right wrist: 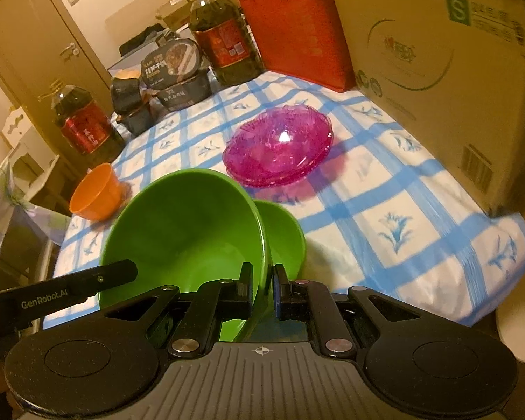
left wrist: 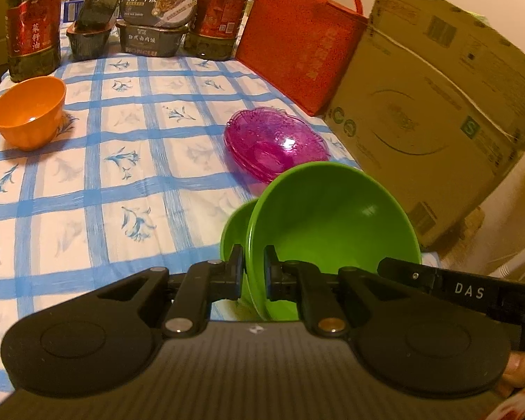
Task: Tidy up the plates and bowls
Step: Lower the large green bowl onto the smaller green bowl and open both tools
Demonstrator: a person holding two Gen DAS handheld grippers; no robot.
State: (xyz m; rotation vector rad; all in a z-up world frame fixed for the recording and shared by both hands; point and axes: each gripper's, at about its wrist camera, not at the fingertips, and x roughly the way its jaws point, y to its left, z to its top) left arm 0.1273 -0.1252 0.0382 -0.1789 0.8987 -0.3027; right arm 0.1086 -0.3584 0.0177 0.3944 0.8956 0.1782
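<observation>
left tongs (left wrist: 253,273) clamping green bowl (left wrist: 329,217) rim

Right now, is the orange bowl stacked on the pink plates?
No, the orange bowl stands alone on the tablecloth, apart from the pink plates.

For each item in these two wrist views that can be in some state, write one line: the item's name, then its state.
Left gripper: shut on the large green bowl's rim.
Right gripper: shut on the same rim, opposite side.
Large green bowl: tilted, empty, held by both.
Smaller green bowl: right behind it, empty.
Orange bowl: upright on the tablecloth, empty.
Pink plates: stacked, empty.
Oil bottles: upright.
Red bag: standing.
</observation>
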